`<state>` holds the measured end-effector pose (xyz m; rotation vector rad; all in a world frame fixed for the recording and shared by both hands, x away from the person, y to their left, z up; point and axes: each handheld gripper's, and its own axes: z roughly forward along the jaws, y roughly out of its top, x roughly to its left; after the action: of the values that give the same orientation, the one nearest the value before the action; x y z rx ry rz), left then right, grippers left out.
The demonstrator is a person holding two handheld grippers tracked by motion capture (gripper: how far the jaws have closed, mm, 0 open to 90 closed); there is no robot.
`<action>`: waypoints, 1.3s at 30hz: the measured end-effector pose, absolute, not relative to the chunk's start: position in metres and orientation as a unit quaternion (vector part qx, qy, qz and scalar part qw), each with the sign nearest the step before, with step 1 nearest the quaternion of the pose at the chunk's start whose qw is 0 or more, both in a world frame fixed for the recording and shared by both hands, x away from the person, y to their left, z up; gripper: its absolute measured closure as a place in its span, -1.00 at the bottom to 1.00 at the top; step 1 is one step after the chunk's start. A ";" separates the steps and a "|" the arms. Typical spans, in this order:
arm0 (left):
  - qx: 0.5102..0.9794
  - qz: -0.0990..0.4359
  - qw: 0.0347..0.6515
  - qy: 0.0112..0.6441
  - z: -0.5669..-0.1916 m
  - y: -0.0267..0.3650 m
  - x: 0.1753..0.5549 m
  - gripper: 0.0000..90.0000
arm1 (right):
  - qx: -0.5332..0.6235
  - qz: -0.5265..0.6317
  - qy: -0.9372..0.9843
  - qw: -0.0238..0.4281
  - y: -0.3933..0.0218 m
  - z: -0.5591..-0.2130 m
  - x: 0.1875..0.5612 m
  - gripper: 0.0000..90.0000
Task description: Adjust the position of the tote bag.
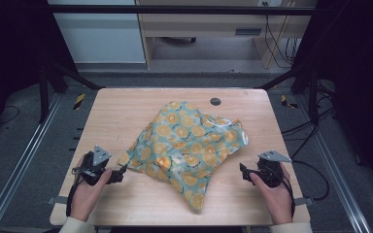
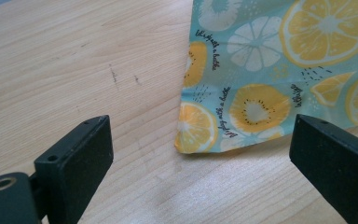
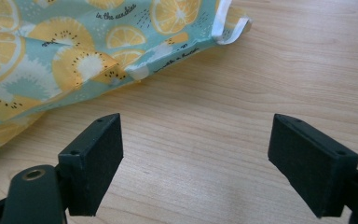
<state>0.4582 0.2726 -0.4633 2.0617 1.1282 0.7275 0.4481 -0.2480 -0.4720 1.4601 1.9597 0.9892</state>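
A teal cloth printed with orange and lemon slices (image 1: 187, 145) lies crumpled in the middle of the wooden table (image 1: 126, 111). My left gripper (image 1: 122, 171) rests on the table at the cloth's near left corner, jaws open. In the left gripper view that corner (image 2: 200, 140) lies just ahead of the gap between the jaws, touching neither. My right gripper (image 1: 243, 171) sits to the right of the cloth, open. The right gripper view shows the cloth's edge (image 3: 135, 70) ahead and to the left, with bare wood between the jaws.
A small dark round hole (image 1: 215, 101) sits near the table's far edge. Black frame bars (image 1: 291, 73) rise at both sides of the table. A person's hands hold both grippers near the front edge. Bare wood surrounds the cloth.
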 end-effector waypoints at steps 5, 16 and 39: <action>0.790 0.278 0.334 0.432 -0.463 0.272 0.458 -0.86 | 0.536 0.363 0.722 0.242 -0.246 -0.471 0.448 -0.61; 0.794 0.276 0.330 0.431 -0.465 0.270 0.458 -0.86 | 0.527 0.368 0.731 0.230 -0.241 -0.469 0.464 -0.69; 0.806 0.278 0.313 0.418 -0.467 0.265 0.457 -0.86 | 0.519 0.337 0.750 0.234 -0.227 -0.415 0.552 -0.70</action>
<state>0.4567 0.2649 -0.4672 2.1271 1.1025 0.7343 0.5516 -0.2265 -0.4147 1.4239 2.0597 0.9241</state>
